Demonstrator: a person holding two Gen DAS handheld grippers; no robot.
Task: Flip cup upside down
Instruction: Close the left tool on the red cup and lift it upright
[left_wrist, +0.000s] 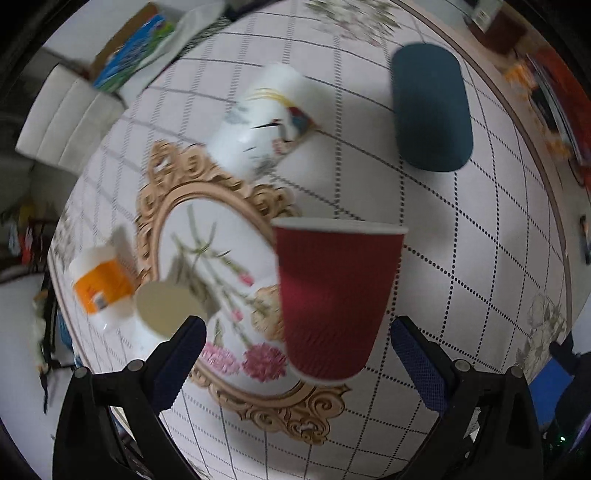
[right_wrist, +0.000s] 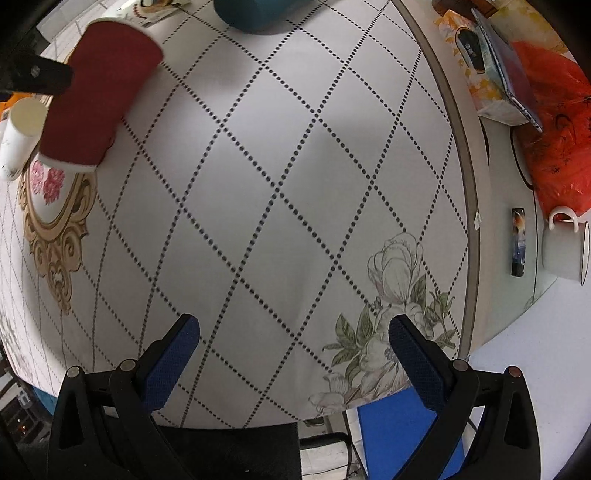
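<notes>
Left claw (left_wrist: 297, 332), spread wide, flanks the red paper cup (left_wrist: 334, 295), probably light and crushable; grip mid-wall gently.

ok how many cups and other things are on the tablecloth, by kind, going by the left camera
red paper cup: 1
white cups: 2, one with a bird print, one plain
dark teal cylinder: 1
orange and white container: 1
total: 5
</notes>
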